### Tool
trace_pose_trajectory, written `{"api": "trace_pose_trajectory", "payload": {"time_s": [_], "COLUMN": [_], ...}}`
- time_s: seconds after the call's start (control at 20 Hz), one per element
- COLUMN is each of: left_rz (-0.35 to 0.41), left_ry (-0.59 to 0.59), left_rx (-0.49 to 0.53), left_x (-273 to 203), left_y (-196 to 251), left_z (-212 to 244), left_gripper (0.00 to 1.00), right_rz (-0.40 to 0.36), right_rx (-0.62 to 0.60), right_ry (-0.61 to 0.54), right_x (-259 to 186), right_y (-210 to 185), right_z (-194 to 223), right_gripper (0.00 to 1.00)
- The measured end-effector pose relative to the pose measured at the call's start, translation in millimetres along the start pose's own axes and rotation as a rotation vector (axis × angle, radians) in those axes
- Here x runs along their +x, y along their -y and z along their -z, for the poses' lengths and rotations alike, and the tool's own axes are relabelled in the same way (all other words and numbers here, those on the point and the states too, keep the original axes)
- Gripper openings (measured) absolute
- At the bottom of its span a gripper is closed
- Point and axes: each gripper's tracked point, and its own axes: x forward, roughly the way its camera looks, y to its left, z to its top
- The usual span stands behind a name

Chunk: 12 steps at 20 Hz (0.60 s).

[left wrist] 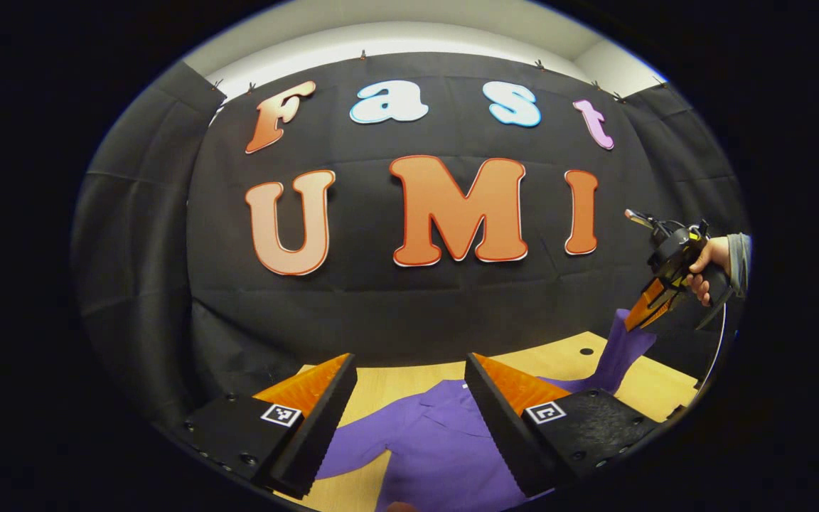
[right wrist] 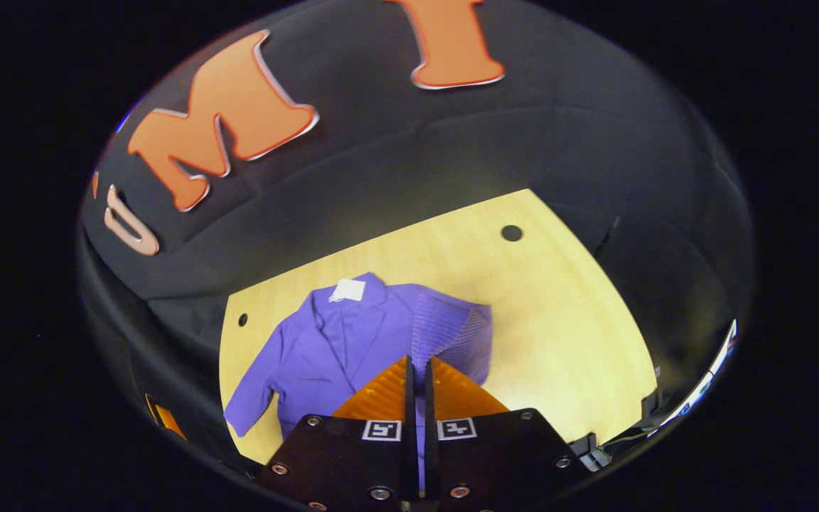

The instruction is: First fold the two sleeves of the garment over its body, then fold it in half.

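Purple fabric: jacket point(right wrist: 338, 341) with lapels and a white neck label point(right wrist: 348, 289), lying face up on the table point(right wrist: 566, 334), collar toward the booth wall.
Light wood: table top with small dark holes, black cloth behind.
Right sleeve point(right wrist: 445, 334): lifted off the table, drawn up in a taut fold over the garment's side; in the left gripper view, stretched upward toward the far gripper.
Left sleeve point(right wrist: 249, 402): flat, spread outward toward the table edge, not yet folded.
Right gripper point(right wrist: 418, 380): orange fingers together, clamped on a strip of the purple sleeve running between them; held high by a hand point(left wrist: 708, 267) in a grey cuff.
Left gripper point(left wrist: 409, 398): fingers wide apart, nothing between them, hovering above the collar area.
Stage, as judged: first sleeve fold under way; second sleeve and halving fold outstanding.
Risk: thin pinch of cloth slipping out under tension, dropping the sleeve short of the body.
Risk: lift too high dragging the whole jacket across the table, skewing later folds.
Risk: release off-centre leaving sleeve bunched, not flat.
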Motion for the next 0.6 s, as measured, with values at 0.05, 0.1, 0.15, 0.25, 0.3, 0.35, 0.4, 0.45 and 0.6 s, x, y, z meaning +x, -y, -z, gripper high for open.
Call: {"api": "trace_pose_trajectory", "payload": {"time_s": [0.05,0.1,0.15,0.25,0.3,0.35,0.4,0.45,0.6], "left_rz": [-0.013,-0.029,-0.046,-0.075,-0.090,-0.107,-0.119,-0.128,-0.149], "left_ry": [-0.005,-0.009,-0.014,-0.020,-0.026,-0.032,-0.035,-0.033,-0.036], "left_rx": [0.002,0.006,0.009,0.014,0.016,0.017,0.017,0.014,0.019], "left_x": [0,0,-2,-3,-3,-2,-1,-3,1], "left_y": [-9,-19,-28,-47,-56,-64,-71,-73,-92], "left_z": [3,4,7,9,10,13,13,11,14], "left_gripper": [0.98,0.98,0.98,0.99,0.98,0.98,0.98,0.99,0.98], "right_rz": [-0.012,-0.025,-0.038,-0.082,-0.103,-0.118,-0.128,-0.142,-0.175], "right_rx": [-0.023,-0.044,-0.060,-0.074,-0.077,-0.085,-0.092,-0.100,-0.111], "right_ry": [-0.009,-0.018,-0.025,-0.044,-0.057,-0.064,-0.070,-0.072,-0.084], "right_x": [8,15,21,32,38,43,46,50,60], "right_y": [-16,-32,-45,-76,-91,-104,-115,-127,-160], "right_z": [1,4,4,10,14,15,17,18,29], "right_gripper": [0.04,0.04,0.04,0.04,0.04,0.04,0.04,0.04,0.04]}}
